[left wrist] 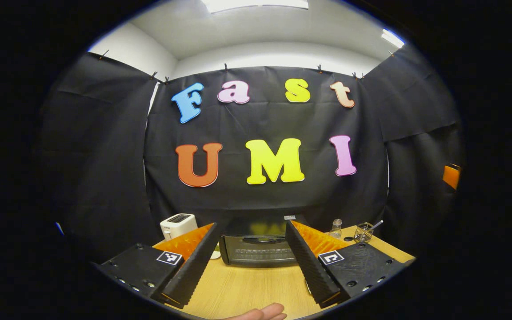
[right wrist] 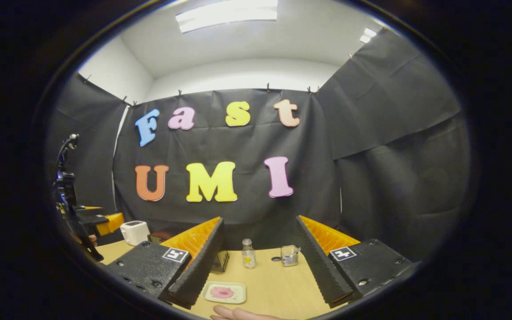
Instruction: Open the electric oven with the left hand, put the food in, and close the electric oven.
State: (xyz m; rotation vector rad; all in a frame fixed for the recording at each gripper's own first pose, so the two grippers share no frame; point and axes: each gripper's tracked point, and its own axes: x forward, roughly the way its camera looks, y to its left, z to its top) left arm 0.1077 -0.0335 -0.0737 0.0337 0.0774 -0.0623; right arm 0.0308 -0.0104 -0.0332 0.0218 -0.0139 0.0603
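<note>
A: Where is the electric oven from the left gripper?

B: In the left gripper view it stands straight ahead on the wooden table, framed between that gripper's two fingers. Its door looks shut. The fingers are spread wide, with nothing between them, and stay short of the oven.

A: What stands near the oven?

B: A white toaster is just to the oven's left, toward the back. To the oven's right stand a small clear bottle and a wire holder with a utensil leaning in it.

A: And the food?

B: In the right gripper view a pink food item lies on a pale square plate, on the table in front of the oven's right end, nearer the person. Only a corner of the oven shows there, behind the finger on the view's left.

A: How does the right gripper stand to the plate?

B: Its fingers are spread apart and hold nothing. The plate lies low in the gap, close beside the finger on the view's left. Whether they touch I cannot tell.

A: Anything else?

B: A hand shows at the bottom edge, just below the plate. The left gripper appears far off, beyond the toaster.
</note>
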